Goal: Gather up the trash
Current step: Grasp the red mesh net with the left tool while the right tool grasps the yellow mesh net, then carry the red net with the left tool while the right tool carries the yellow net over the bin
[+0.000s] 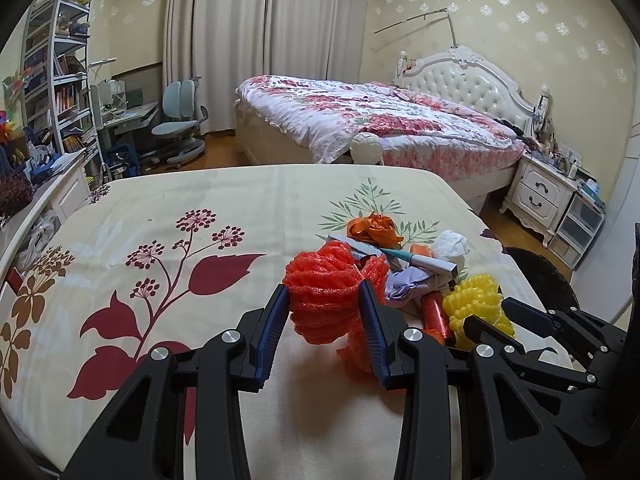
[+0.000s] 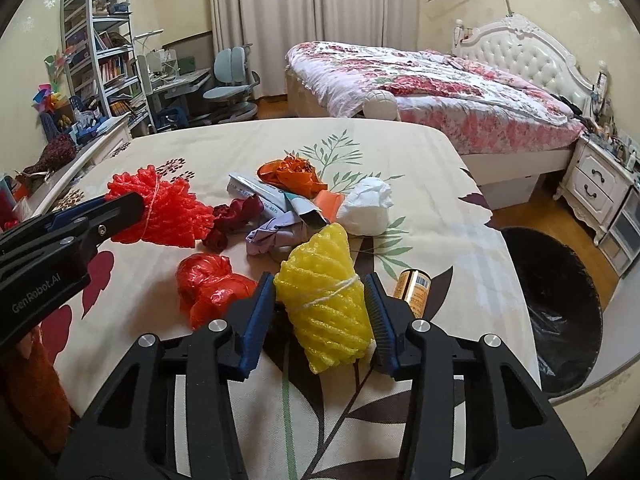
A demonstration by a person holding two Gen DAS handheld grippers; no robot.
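Your landmark is the black-lined trash bin [image 2: 560, 312], standing on the floor just off the right edge of the cloth-covered table [image 2: 460, 240]; take every position below from it. The trash pile lies on the table to the bin's left, with the white paper wad [image 2: 366, 208] and the gold can [image 2: 414, 286] on the pile's bin side. Your right gripper [image 2: 320, 316] is nearer the bin: its jaws are partly closed, both pads pressing the yellow foam net [image 2: 324, 300], whose long axis runs roughly along the fingers. Your left gripper [image 1: 324, 316] is farther away, across the pile, jaws likewise closed on the red foam net [image 1: 320, 292]. Judged from this, the right load has the shorter travel, rightward and down over the table edge.
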